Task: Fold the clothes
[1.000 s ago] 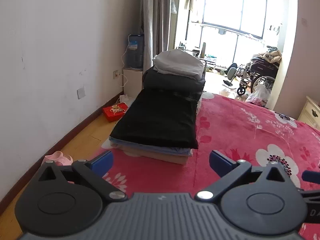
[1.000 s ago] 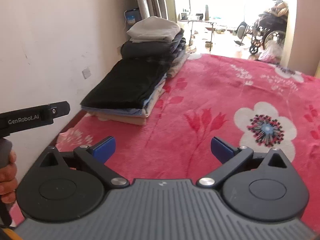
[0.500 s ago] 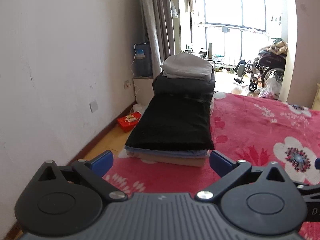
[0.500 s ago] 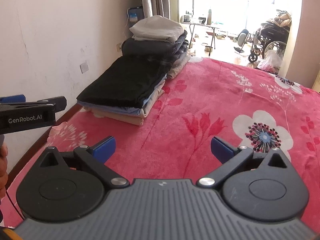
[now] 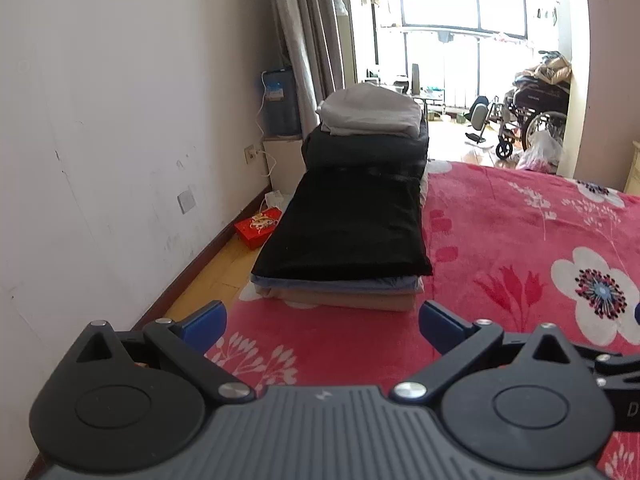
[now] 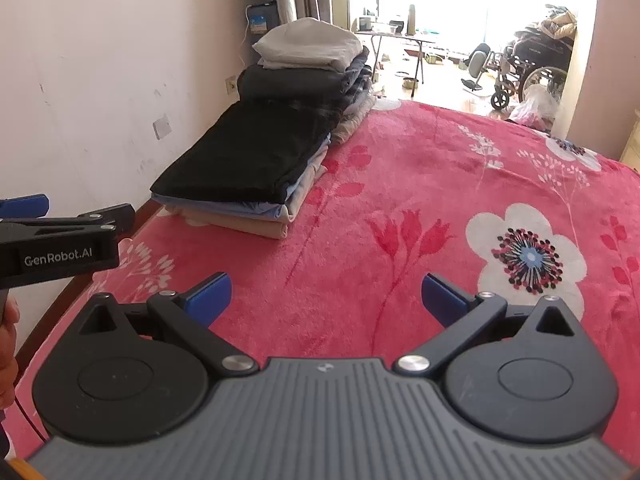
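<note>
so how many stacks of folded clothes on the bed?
2. The near stack, black on top, lies along the bed's wall side. The taller stack, pale garment on top, sits directly behind it. More clothes could be hidden outside both views.

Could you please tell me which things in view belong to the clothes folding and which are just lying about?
Job:
near stack of folded clothes
far stack of folded clothes
left tongs, open
right tongs, open
red floral blanket

Lying about:
wheelchair
red box
water dispenser
</note>
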`<action>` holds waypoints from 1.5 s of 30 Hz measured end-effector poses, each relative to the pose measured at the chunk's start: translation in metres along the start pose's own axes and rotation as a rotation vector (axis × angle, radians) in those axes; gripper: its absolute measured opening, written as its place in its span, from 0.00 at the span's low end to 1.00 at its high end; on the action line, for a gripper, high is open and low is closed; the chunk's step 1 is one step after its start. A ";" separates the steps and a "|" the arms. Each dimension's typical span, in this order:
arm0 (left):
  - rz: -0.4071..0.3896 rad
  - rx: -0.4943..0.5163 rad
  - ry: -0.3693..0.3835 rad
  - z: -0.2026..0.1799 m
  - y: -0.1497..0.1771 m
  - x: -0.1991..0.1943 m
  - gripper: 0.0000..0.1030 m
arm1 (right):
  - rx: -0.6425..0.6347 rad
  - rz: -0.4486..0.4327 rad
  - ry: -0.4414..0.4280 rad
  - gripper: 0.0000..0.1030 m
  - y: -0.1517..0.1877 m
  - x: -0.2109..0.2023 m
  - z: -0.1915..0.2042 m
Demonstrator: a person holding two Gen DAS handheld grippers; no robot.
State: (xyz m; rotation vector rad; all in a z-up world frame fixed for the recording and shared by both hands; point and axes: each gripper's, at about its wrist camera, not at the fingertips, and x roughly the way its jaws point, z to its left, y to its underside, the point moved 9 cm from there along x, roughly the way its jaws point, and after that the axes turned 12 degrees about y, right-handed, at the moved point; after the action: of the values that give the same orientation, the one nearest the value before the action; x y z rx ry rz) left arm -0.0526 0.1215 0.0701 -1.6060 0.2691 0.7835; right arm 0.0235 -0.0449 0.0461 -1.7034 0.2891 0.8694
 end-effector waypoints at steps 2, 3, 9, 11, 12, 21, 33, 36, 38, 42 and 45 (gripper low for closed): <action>0.013 0.000 0.000 0.000 0.002 0.002 1.00 | 0.004 0.007 0.006 0.99 0.001 0.001 -0.001; 0.019 0.000 0.000 0.000 0.002 0.003 1.00 | 0.006 0.011 0.008 0.99 0.001 0.002 -0.001; 0.047 0.017 -0.008 0.001 0.006 0.007 1.00 | 0.001 0.020 0.017 0.99 0.003 0.004 -0.002; 0.053 0.022 -0.010 0.001 0.006 0.008 1.00 | -0.002 0.024 0.019 0.99 0.004 0.005 -0.002; 0.057 0.024 -0.011 0.001 0.006 0.009 1.00 | -0.003 0.025 0.020 0.99 0.004 0.005 -0.002; 0.069 0.026 -0.016 0.003 0.007 0.010 1.00 | -0.016 0.026 0.024 0.99 0.006 0.006 0.000; 0.068 0.027 -0.025 0.003 0.008 0.010 1.00 | -0.035 0.031 0.017 0.99 0.009 0.007 0.005; 0.072 0.026 -0.028 0.004 0.008 0.010 1.00 | -0.036 0.034 0.017 0.99 0.010 0.007 0.005; 0.074 0.024 -0.029 0.004 0.008 0.010 1.00 | -0.037 0.036 0.016 0.99 0.010 0.007 0.005; 0.080 0.021 -0.031 0.004 0.009 0.011 1.00 | -0.038 0.039 0.016 0.99 0.010 0.007 0.006; 0.080 0.021 -0.031 0.005 0.009 0.010 1.00 | -0.039 0.042 0.013 0.99 0.011 0.007 0.006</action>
State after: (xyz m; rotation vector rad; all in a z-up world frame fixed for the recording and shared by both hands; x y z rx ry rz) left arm -0.0518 0.1274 0.0566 -1.5694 0.3197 0.8634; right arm 0.0194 -0.0418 0.0328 -1.7453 0.3192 0.9005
